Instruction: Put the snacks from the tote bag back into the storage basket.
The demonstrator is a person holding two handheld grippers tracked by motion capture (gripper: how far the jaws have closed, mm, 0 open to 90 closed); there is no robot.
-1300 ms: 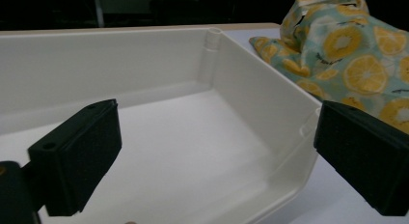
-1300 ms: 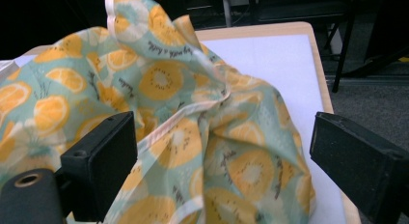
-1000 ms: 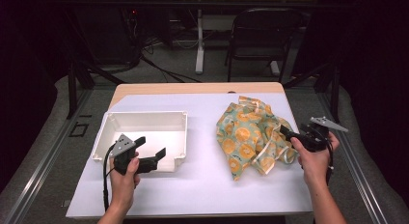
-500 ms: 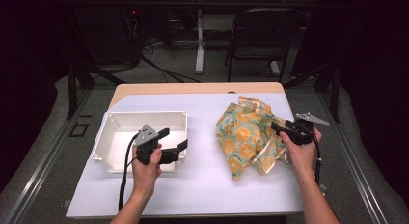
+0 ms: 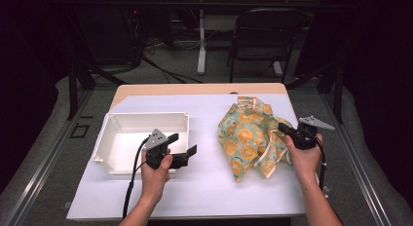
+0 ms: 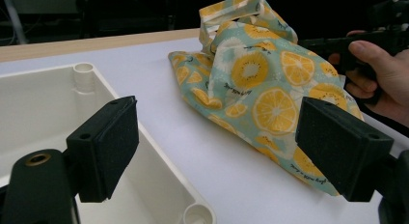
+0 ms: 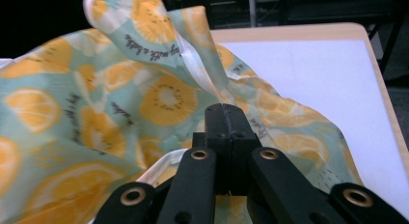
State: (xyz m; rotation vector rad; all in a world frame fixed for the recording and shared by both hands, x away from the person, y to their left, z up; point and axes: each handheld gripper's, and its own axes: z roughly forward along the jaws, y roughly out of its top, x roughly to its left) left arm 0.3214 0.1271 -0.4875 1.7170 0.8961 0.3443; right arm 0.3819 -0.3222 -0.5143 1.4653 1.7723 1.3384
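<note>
As our right tongs (image 7: 226, 110), having just closed, pinch the edge of the teal, orange-slice-printed fabric bag (image 5: 251, 136) lying on the white tabletop (image 5: 204, 182), our left tongs (image 5: 182, 147) hang released over the white plastic tray (image 5: 141, 122); so thin a bite could slip when lifted.

Teal cloth (image 5: 252, 138) printed with orange and yellow citrus slices plus small dark script, pale cream edging at its 3 o'clock side; plain white tray (image 5: 104, 143); white table cover (image 5: 209, 187) over tan wood; both grippers' jaws matte black.
</note>
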